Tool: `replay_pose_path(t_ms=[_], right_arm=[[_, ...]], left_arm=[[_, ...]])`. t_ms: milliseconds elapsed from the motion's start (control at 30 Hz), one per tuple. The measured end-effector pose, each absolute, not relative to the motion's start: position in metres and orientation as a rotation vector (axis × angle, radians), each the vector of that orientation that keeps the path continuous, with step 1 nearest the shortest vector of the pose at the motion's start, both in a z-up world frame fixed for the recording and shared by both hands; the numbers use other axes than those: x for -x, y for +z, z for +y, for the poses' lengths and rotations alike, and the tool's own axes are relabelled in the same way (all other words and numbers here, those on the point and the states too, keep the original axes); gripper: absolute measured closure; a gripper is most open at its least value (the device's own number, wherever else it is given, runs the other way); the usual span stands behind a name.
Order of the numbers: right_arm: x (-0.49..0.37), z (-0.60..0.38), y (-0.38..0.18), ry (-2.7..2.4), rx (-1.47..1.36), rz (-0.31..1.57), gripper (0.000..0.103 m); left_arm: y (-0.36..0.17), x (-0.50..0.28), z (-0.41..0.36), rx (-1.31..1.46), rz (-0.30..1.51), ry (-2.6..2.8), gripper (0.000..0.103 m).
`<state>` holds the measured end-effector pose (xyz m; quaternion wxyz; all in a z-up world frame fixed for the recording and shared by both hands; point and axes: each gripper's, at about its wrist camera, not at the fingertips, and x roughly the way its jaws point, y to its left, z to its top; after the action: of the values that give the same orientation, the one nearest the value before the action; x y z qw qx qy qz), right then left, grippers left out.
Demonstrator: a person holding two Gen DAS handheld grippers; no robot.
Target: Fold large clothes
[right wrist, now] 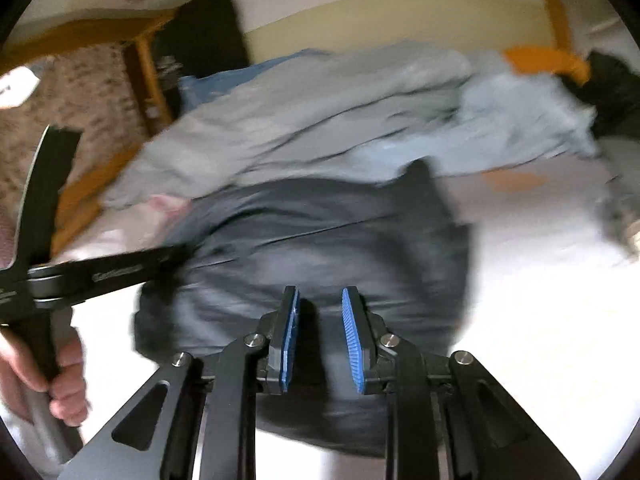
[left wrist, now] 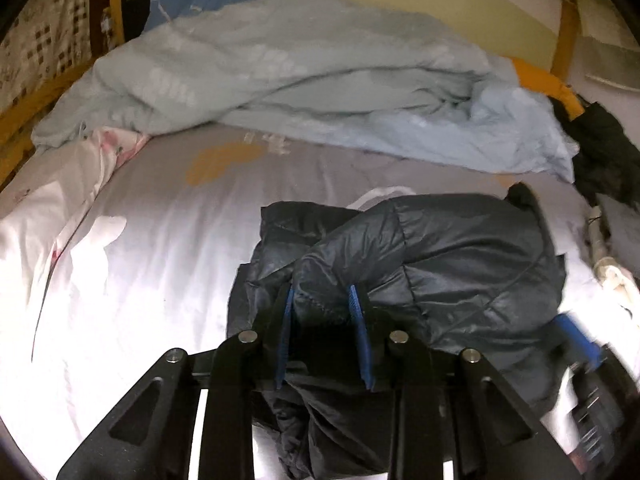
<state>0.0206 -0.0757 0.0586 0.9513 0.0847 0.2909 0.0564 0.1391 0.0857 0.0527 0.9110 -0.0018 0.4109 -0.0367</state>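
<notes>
On smooth bedsheet (left wrist: 160, 240): quilted dark jacket (left wrist: 460, 248), left gripper (left wrist: 320, 296) pinching puffy fold.

I saw dark navy quilted puffer jacket (left wrist: 460, 256). Pale blue-grey duvet (left wrist: 280, 72) carried faint white print. Lilac-white bedsheet (left wrist: 140, 248) bore mustard-orange blotch. I noted orange wooden bed frame (left wrist: 566, 36), blue ribbed gripper pads (left wrist: 362, 336), brown-checked cream curtain (left wrist: 44, 36).

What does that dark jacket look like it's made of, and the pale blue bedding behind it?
The dark jacket looks like a quilted synthetic shell, maybe nylon: faint sheen, stitched puffy panels. The left gripper pinches a fold of it. The pale blue bedding looks like matte woven cotton or a blend, softly creased, though that's uncertain.
</notes>
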Motion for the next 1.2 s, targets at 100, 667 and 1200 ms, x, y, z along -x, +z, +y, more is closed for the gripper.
replay_pose_path(t_ms=[100,667,1200], right_arm=[[-0.026,-0.099,0.053,0.079,-0.253,0.604,0.078],[-0.061,-0.086,0.010,0.032,-0.080,0.759,0.074],[-0.028,-0.137,0.047,0.066,-0.315,0.760,0.025]], left_arm=[[0.040,-0.144,0.091,0.021,0.890,-0.056,0.076],[-0.006,-0.165,0.103,0.190,0.981,-0.135,0.075],[0.041,-0.098,0.095,0.131,0.906,-0.058,0.019]])
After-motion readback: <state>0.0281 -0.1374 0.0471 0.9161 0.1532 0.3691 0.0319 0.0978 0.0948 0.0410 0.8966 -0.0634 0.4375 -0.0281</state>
